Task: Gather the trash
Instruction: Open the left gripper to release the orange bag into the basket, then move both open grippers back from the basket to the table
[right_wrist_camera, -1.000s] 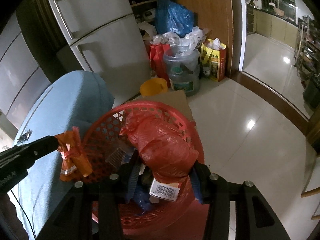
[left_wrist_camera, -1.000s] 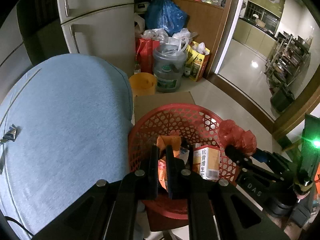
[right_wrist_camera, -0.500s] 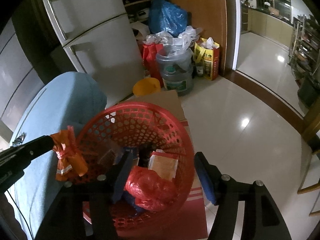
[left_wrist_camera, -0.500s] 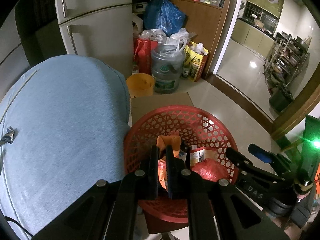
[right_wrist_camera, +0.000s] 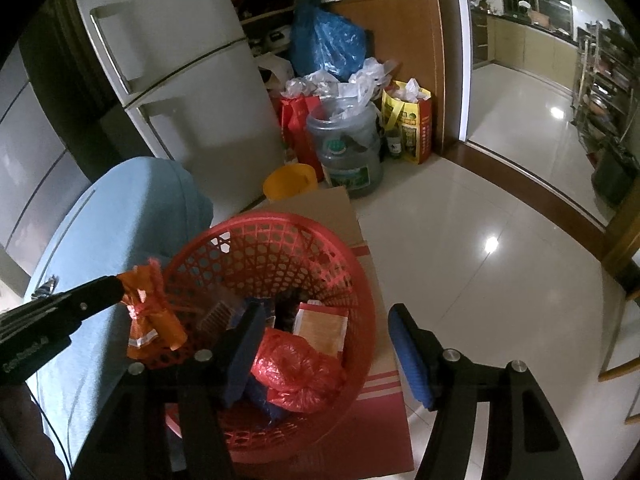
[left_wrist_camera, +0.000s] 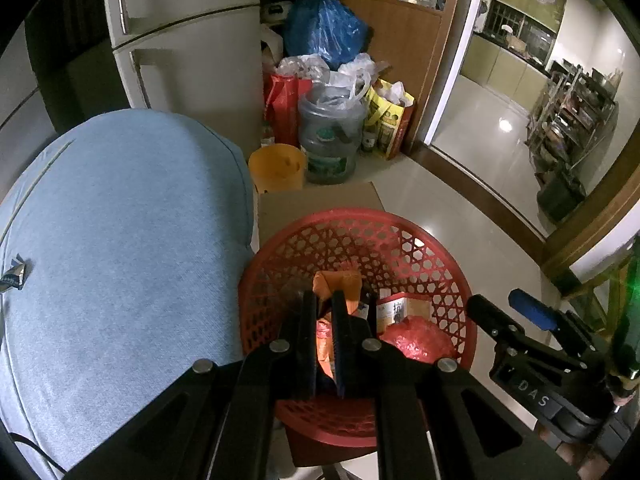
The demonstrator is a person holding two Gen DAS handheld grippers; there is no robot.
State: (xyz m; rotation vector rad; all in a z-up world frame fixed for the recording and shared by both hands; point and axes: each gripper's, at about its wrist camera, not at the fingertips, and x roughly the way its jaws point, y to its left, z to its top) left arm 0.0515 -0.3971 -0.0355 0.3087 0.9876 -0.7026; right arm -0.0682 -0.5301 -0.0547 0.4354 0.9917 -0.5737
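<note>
A red mesh basket (left_wrist_camera: 360,214) (right_wrist_camera: 280,218) stands on a cardboard box. My left gripper (left_wrist_camera: 324,300) (right_wrist_camera: 120,290) is shut on a crumpled orange wrapper (left_wrist_camera: 336,280) (right_wrist_camera: 150,316), which hangs above the basket's left rim. My right gripper (right_wrist_camera: 326,312) (left_wrist_camera: 508,312) hovers over the basket's near right side, open, with nothing in its grip. A knotted red plastic bag (right_wrist_camera: 296,368) (left_wrist_camera: 416,340) lies inside the basket beside a small drink carton (right_wrist_camera: 320,326) (left_wrist_camera: 400,308) and darker scraps.
A light blue cushion (left_wrist_camera: 120,240) fills the left, with a small foil scrap (left_wrist_camera: 14,276) on it. The cardboard box (right_wrist_camera: 360,420) sits on pale tile floor. Behind are a yellow bucket (left_wrist_camera: 276,166), a water jug (left_wrist_camera: 328,140), stuffed bags and a fridge (left_wrist_camera: 192,60).
The right gripper opened and let go of the red plastic bag, which dropped into the basket. The left gripper stayed shut on the orange wrapper in the same spot.
</note>
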